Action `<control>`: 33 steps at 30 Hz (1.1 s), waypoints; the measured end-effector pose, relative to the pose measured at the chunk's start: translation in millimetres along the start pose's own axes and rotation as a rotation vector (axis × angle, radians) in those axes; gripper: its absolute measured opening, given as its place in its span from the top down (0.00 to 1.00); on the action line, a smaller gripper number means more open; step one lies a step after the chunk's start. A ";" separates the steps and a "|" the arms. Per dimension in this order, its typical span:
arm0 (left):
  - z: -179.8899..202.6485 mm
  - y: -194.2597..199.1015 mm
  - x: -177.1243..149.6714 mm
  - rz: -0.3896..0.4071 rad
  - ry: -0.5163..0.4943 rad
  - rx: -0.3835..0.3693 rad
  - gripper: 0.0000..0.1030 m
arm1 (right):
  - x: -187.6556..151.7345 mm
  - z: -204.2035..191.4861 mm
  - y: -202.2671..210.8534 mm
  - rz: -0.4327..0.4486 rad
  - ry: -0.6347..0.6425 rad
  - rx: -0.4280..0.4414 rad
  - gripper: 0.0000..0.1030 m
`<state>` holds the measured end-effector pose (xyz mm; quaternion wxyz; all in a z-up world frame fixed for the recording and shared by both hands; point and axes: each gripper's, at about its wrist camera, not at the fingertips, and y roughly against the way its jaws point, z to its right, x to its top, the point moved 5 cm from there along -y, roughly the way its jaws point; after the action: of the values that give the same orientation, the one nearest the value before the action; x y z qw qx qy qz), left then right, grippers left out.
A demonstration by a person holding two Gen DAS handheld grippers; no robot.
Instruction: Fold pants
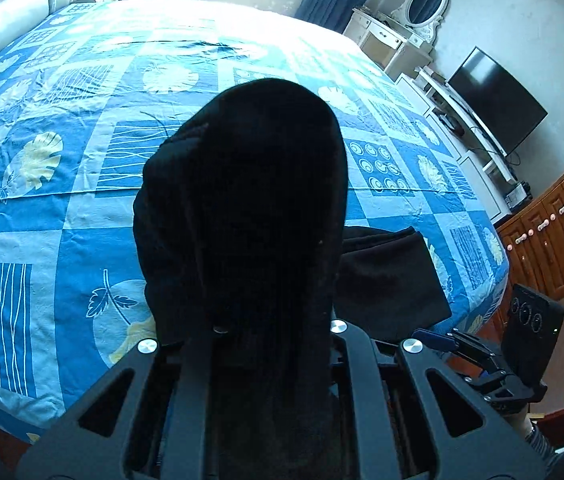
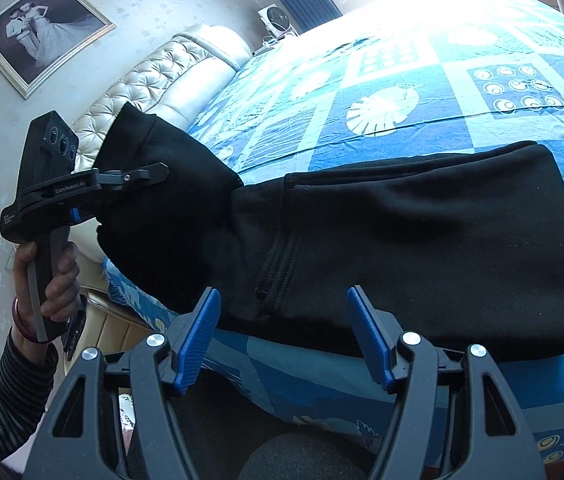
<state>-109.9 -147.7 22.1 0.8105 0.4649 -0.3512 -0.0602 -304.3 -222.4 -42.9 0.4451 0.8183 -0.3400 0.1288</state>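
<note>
Black fabric is filling the middle of both views: the pants (image 2: 422, 248) are lying partly folded on the bedspread (image 2: 422, 120), stretching from the center toward the right edge of the right wrist frame, with a stitched seam showing near the lower center. One end of the pants is being lifted off the bed at the left of that frame, where the left gripper (image 2: 154, 171) is pinching it, fingers together on the cloth. In the left wrist view that raised cloth is hanging directly in front of the lens, covering the center of the frame and hiding the fingertips, while the rest of the pants is resting flat at the lower right.

Near the bottom center of the right wrist frame, the right gripper (image 2: 284, 336) is hovering with its blue pads (image 2: 198, 332) spread apart, just beside the near edge of the pants and holding nothing. It is also showing at the lower right of the left wrist frame (image 1: 458, 346).

At the lower left of the right wrist frame, a hand (image 2: 56, 276) is gripping the left tool's handle, with a striped sleeve (image 2: 10, 384) below it. Blue patterned bedding is covering the bed. A padded headboard (image 2: 150, 80) and a framed picture (image 2: 44, 32) are sitting at the upper left, and a television (image 1: 498, 100) is standing at the right of the left wrist view.
</note>
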 end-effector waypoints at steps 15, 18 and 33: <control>55.4 -98.8 -32.1 -0.059 -0.135 0.310 0.87 | 1.3 42.4 30.6 0.054 -0.119 0.024 0.29; 67.0 -106.3 -37.2 -0.043 -0.176 0.399 0.86 | 1.5 44.7 32.7 0.062 -0.133 0.036 0.29; 114.6 -96.3 -64.7 0.002 -0.251 0.230 0.33 | 2.3 65.6 49.1 0.101 -0.191 -0.010 0.29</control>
<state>-207.8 -255.8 -51.0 0.7019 0.5430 -0.4546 -0.0762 -341.7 -295.3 -47.7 0.4078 0.8065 -0.4223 0.0708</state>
